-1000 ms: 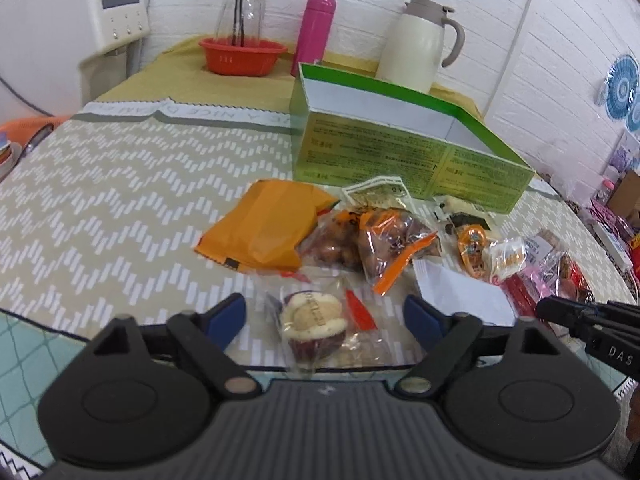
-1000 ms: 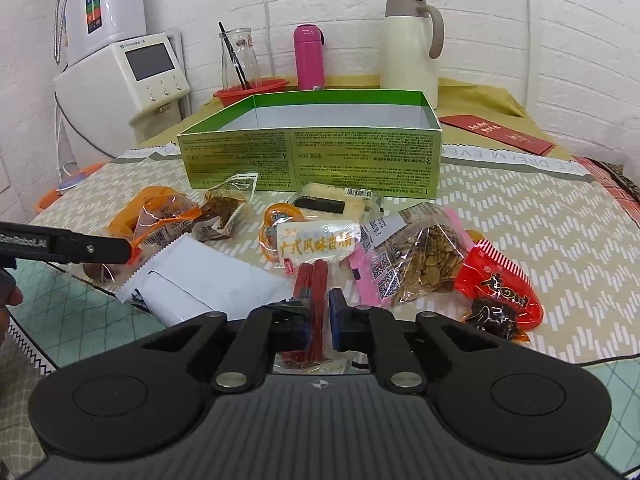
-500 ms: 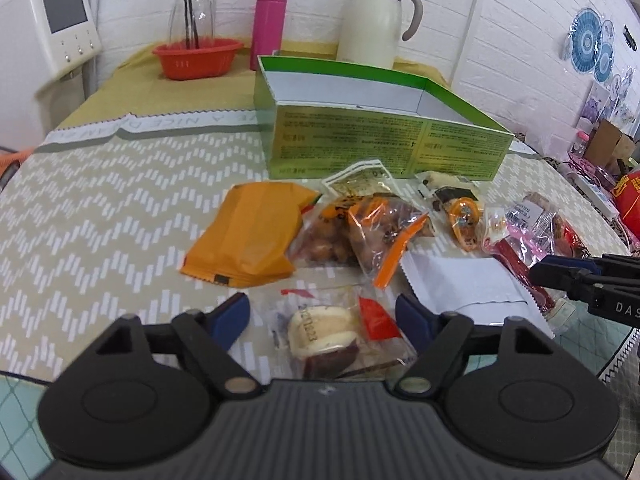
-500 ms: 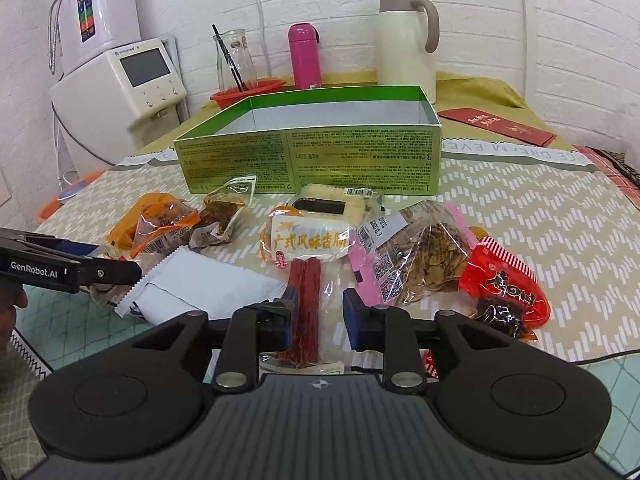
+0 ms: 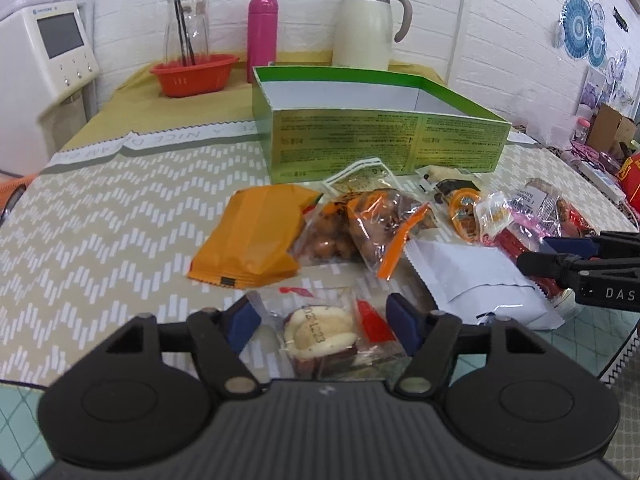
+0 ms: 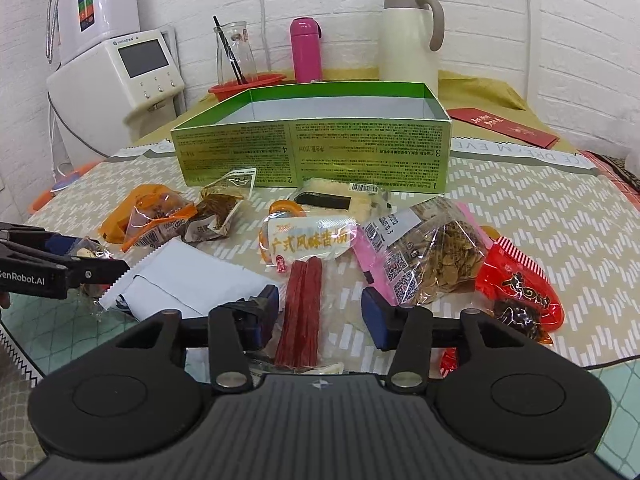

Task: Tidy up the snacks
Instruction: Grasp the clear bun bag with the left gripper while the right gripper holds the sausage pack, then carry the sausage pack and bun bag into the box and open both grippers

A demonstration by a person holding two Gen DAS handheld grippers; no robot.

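Left gripper (image 5: 322,318): jaws closing, pads not yet pressing. A clear-wrapped round cake (image 5: 320,334) lies on the table between the two blue pads, with a gap on each side of the wrapper. Nothing is grasped.

Right gripper (image 6: 319,316): jaws opening, wide apart. A packet of two red sausage sticks (image 6: 301,312) lies flat on the table between the pads, nearer the left pad, with no contact visible. Released.

Both items sit at the near edge of the tablecloth (image 5: 100,208). The snack pile spreads just beyond the grippers: orange packet (image 5: 256,236), bag of brown nuts (image 5: 372,224), white envelope-like pouch (image 6: 188,280), white packet with yellow print (image 6: 308,240), bag of seeds (image 6: 436,256), red packet (image 6: 520,280).

The green box (image 6: 312,152) stands open behind the pile, well apart from both grippers; what can be seen of its inside holds no snacks.

In the right wrist view, the left gripper's tips reach in from the left edge, beside the white pouch.
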